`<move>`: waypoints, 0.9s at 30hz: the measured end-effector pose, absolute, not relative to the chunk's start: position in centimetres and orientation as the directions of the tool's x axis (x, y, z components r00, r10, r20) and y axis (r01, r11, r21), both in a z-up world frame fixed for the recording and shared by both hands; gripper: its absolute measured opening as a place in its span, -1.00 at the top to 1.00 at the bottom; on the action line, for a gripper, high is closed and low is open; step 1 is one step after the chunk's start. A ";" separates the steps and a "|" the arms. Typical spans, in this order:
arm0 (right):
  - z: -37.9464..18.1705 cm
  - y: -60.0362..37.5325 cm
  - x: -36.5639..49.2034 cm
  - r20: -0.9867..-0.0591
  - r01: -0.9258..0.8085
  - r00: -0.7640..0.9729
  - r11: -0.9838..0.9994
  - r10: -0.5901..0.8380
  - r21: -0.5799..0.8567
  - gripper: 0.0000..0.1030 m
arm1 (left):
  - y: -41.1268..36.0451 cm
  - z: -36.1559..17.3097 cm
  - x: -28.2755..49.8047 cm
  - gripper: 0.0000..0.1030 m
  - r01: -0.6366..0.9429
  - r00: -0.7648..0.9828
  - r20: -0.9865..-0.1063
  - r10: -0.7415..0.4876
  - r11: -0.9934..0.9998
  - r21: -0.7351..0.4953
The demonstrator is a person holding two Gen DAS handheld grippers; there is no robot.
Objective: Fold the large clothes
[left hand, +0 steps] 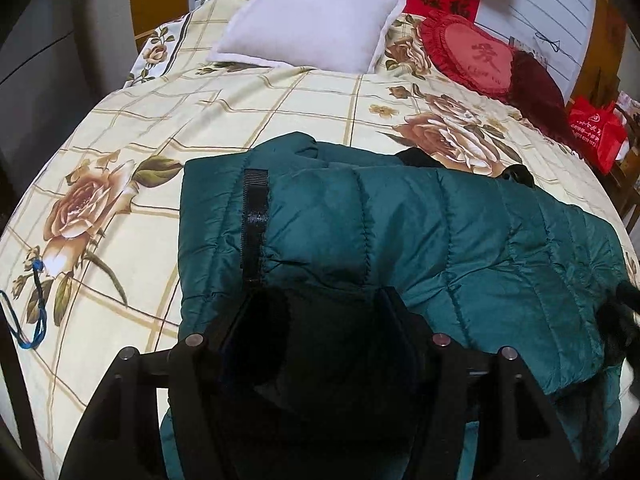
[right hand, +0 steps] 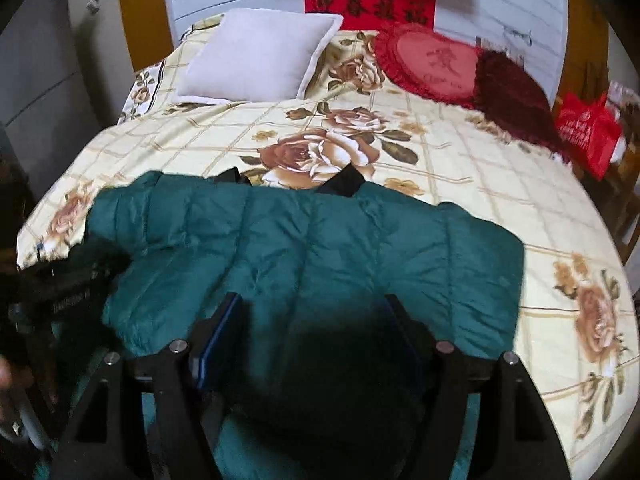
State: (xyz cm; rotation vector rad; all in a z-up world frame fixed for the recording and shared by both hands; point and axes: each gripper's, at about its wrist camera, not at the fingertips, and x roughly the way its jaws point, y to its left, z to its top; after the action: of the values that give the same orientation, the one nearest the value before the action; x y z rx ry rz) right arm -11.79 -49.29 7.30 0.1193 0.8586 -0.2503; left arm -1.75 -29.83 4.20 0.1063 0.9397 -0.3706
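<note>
lying folded across the floral bedsheet (left hand: 200, 120) at six o'clock, the teal puffer jacket (left hand: 440, 232) sat flat for folding, with the left gripper (left hand: 316, 300) and right gripper (right hand: 314, 308) both released above it.

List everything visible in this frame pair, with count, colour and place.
puffer jacket: one, teal, folded at the near edge of the bed
bedspread: one, cream with roses, covering the bed
pillow: one, white, at the head
heart cushion: one, red, right of the pillow
fringed cushion: one, dark red, beside the heart cushion
banner: one, red, on the wall
bag: one, red, right of the bed
left tongs: black, open over the jacket
right tongs: black, open over the jacket
</note>
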 end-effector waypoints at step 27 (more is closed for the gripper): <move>3.7 -55.7 -13.1 -0.784 0.376 0.543 0.922 -0.301 -0.093 -0.69 | -30.1 3.7 -1.8 -0.05 0.365 0.551 -0.791 -0.264 0.929 -0.056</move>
State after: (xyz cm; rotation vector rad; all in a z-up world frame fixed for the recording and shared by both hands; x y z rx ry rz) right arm -13.14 -55.68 3.70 0.0896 0.9128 -0.4024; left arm -1.79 -30.09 3.67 0.1199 0.9145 -0.3732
